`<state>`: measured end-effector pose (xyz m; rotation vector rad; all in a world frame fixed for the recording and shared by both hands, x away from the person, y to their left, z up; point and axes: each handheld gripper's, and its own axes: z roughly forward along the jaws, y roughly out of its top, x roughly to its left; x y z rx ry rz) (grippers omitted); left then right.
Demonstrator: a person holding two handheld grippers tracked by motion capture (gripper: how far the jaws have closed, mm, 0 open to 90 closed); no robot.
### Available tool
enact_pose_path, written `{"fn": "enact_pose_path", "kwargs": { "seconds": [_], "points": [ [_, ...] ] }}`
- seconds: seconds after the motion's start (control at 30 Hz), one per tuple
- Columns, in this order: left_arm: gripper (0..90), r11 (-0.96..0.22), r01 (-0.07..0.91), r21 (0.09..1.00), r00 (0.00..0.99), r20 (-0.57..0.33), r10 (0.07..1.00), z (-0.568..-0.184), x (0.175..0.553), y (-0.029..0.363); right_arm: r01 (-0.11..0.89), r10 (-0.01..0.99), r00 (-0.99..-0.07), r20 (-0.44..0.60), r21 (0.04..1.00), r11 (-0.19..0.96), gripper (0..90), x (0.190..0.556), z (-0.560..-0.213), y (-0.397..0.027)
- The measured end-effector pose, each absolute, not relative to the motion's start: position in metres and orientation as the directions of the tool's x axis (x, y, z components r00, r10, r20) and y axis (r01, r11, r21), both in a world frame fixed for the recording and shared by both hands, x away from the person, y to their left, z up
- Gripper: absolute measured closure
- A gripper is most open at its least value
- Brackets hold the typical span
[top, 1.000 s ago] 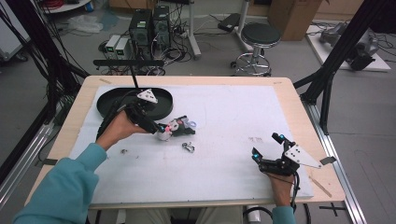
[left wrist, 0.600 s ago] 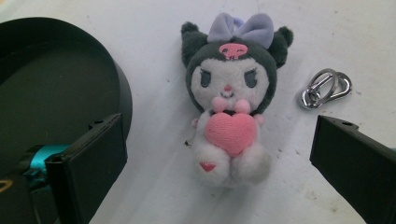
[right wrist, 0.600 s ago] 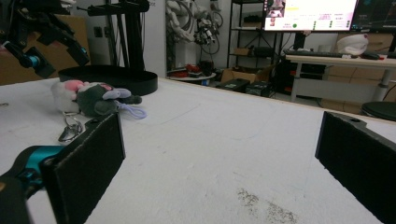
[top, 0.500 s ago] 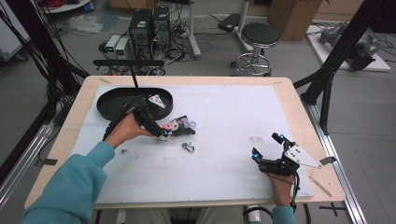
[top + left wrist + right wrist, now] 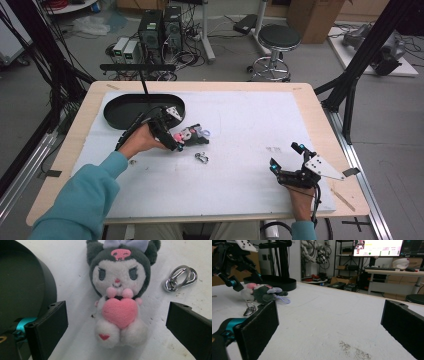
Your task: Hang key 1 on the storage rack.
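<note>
Left tool (image 5: 176,141) has advanced right from the black tray (image 5: 116,111), jaws open astride plush toy (image 5: 119,298). Lower squarely, close mid-body. Right tool (image 5: 286,161) open, idle.

Small plush doll (image 5: 117,293), dark hood, lilac bow, pink heart on chest, lying face-up on white table cover
</note>
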<state>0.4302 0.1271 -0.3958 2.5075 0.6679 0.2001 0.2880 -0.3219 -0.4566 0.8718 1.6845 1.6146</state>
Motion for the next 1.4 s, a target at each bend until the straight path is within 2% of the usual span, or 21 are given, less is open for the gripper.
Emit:
{"fn": "enact_pose_path", "kwargs": {
  "seconds": [0.4, 0.47, 0.6, 0.73, 0.83, 0.97, 1.0, 1.07, 1.4],
  "points": [
    [4.8, -0.753, 0.442, 0.488, 0.866, -0.012, 0.500, -0.406, 0.433, 0.123, 0.034, 0.818, -0.575, -0.001, 0.999, 0.025, 0.6, 0.288, -0.457, -0.322],
    [12.8, -0.759, 0.445, 0.476, 0.869, -0.026, 0.494, -0.407, 0.434, 0.123, 0.034, 0.818, -0.575, -0.001, 0.999, 0.025, 0.6, 0.288, -0.457, -0.322],
    [13.6, -0.760, 0.447, 0.471, 0.866, -0.016, 0.499, -0.409, 0.434, 0.122, 0.039, 0.819, -0.574, 0.001, 0.999, 0.026, 0.6, 0.288, -0.457, -0.321],
    [22.8, -0.762, 0.453, 0.463, 0.864, -0.017, 0.503, -0.409, 0.435, 0.122, 0.034, 0.819, -0.574, -0.003, 0.999, 0.028, 0.6, 0.288, -0.457, -0.322],
    [23.2, -0.763, 0.457, 0.457, 0.863, -0.020, 0.505, -0.410, 0.435, 0.122, 0.034, 0.819, -0.573, -0.004, 0.999, 0.029, 0.6, 0.288, -0.457, -0.322],
    [29.6, -0.769, 0.447, 0.457, 0.871, -0.026, 0.491, -0.411, 0.435, 0.121, 0.034, 0.819, -0.574, -0.004, 0.999, 0.029, 0.6, 0.288, -0.457, -0.322],
    [38.1, -0.773, 0.445, 0.453, 0.872, -0.023, 0.489, -0.410, 0.435, 0.120, 0.034, 0.819, -0.574, -0.004, 0.999, 0.028, 0.6, 0.288, -0.457, -0.322],
    [45.3, -0.779, 0.430, 0.457, 0.878, -0.010, 0.479, -0.409, 0.434, 0.120, 0.035, 0.819, -0.574, -0.002, 0.999, 0.027, 0.6, 0.288, -0.456, -0.322],
    [52.3, -0.795, 0.392, 0.462, 0.887, 0.041, 0.461, -0.408, 0.430, 0.117, 0.035, 0.819, -0.574, -0.003, 0.999, 0.028, 0.6, 0.288, -0.456, -0.322]
  ]
}}
